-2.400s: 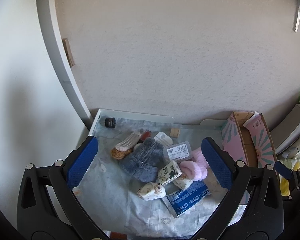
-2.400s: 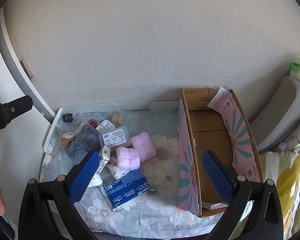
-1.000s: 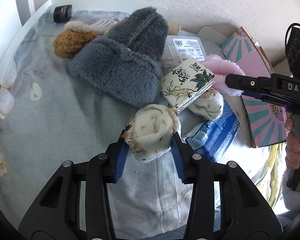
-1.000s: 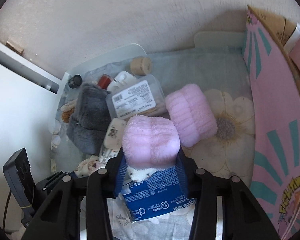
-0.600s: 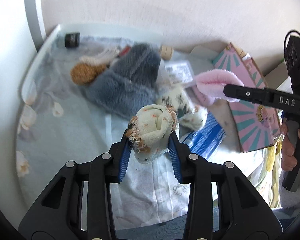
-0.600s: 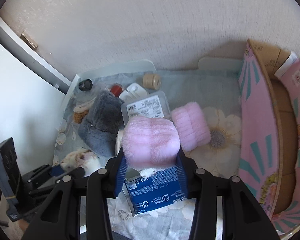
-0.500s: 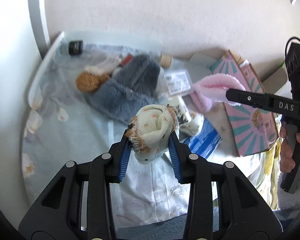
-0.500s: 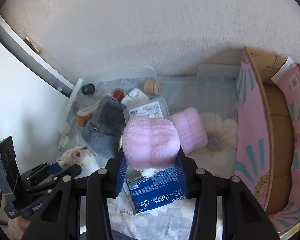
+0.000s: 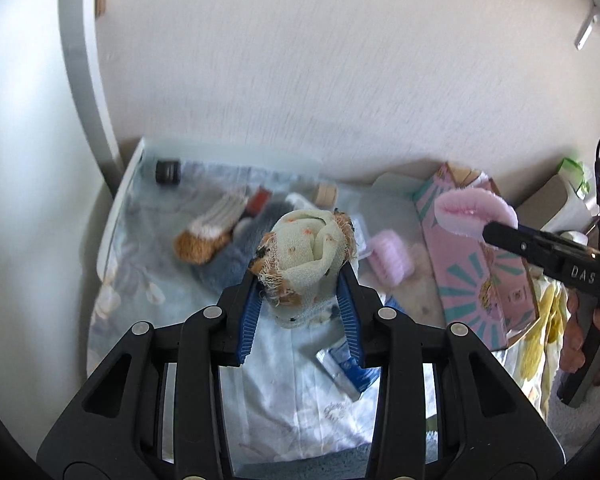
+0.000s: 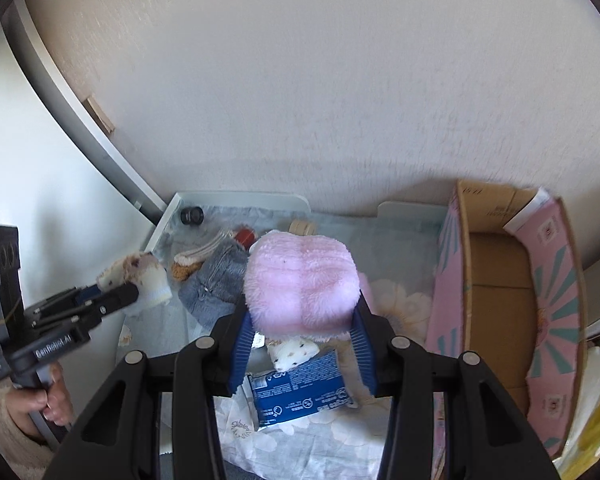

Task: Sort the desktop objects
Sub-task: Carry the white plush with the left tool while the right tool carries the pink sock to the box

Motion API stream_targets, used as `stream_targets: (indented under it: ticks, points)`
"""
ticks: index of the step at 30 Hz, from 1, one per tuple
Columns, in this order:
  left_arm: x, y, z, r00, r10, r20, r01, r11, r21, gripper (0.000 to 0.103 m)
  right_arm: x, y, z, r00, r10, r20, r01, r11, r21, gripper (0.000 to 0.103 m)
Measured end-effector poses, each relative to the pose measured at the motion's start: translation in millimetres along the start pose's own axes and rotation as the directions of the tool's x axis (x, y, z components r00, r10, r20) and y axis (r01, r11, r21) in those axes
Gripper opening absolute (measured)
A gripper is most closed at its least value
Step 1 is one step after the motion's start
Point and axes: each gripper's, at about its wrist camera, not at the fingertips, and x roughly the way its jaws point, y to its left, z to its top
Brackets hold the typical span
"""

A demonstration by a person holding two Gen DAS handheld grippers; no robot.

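Above the cloth-covered desk, the left gripper held a rolled cream sock, its blue pads pressed against the roll's two sides and the frayed orange-flecked cuff standing up between them. The right gripper was clamped on a fluffy pink sock roll, which bulged over its pads. Both rolls hung clear of the cloth.

Below them a second pink roll lay on the cloth near the pink cardboard box, which stood open at the right edge of the desk. A grey fuzzy item lay left of centre, with a brown-toed sock beside it. A blue packet lay nearest the cameras, a cream spotted sock touching its far edge. A small dark jar sat in the far left corner, and a tan cap near the back wall. A hand in a fuzzy sleeve gripped the left gripper's handle.
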Motion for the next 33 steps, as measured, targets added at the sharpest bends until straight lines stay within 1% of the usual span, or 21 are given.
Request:
stream_targets:
  ticks: [4,9,12,15,18,20,25,29,33]
  points:
    - [-9,-14,19,0.999,-0.008,0.038,0.007,1.0,0.028,0.033,-20,-9,4,0.999,-0.027,0.046,0.027,1.0,0.004,0.041]
    - [-16,-49,46,0.996,-0.034,0.08,0.026,0.994,0.102,0.033,-42,-26,1,0.994,-0.067,0.092,0.065,0.998,0.017,0.041]
    - [-15,-76,61,0.994,-0.063,0.093,0.048,0.987,0.156,0.033,-55,-42,-4,0.987,-0.108,0.117,0.104,0.994,0.039,0.041]
    - [-8,-106,75,0.991,-0.097,0.09,0.076,0.975,0.207,0.033,-66,-58,-6,0.983,-0.132,0.132,0.124,0.99,0.068,0.041]
    - [2,-141,84,0.989,-0.121,0.087,0.094,0.958,0.27,0.033,-77,-75,-14,0.975,-0.169,0.141,0.156,0.983,0.098,0.041]
    - [10,-165,89,0.987,-0.139,0.077,0.109,0.945,0.309,0.033,-83,-87,-18,0.97,-0.201,0.139,0.185,0.976,0.117,0.041]
    - [37,-217,98,0.986,-0.161,0.028,0.141,0.922,0.36,0.033,-85,-112,-27,0.962,-0.25,0.11,0.233,0.961,0.147,0.041]
    - [66,-257,101,0.99,-0.142,-0.012,0.134,0.904,0.407,0.033,-77,-136,-40,0.953,-0.296,0.067,0.282,0.945,0.166,0.041]
    - [106,-294,102,0.993,-0.105,-0.058,0.12,0.884,0.452,0.033,-63,-156,-52,0.956,-0.293,0.023,0.284,0.941,0.185,0.041]
